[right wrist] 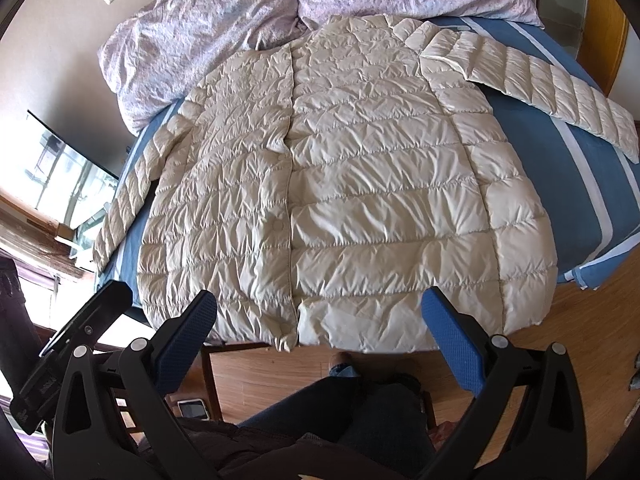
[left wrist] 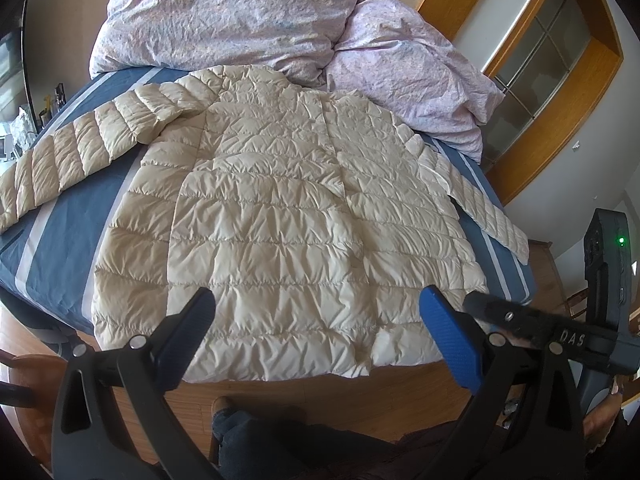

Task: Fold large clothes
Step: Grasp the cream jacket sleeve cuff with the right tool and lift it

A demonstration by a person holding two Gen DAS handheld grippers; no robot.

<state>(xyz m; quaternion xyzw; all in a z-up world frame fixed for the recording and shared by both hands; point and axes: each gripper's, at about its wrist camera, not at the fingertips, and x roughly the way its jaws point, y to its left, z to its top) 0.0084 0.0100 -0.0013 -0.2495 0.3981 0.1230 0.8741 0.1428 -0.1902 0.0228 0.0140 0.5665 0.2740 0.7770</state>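
Jacket (left wrist: 280,216) flat on bed (left wrist: 60,240); left tongs (left wrist: 318,300), right tongs (right wrist: 320,304) released; "DAS" label.

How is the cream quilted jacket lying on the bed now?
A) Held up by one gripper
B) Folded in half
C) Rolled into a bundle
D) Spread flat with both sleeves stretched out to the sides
D: the jacket lies flat on the bed, with both sleeves out sideways.

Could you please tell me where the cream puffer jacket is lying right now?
The cream puffer jacket lies spread flat, centred in both wrist views, on the blue striped bedsheet, its collar toward the floral duvet.
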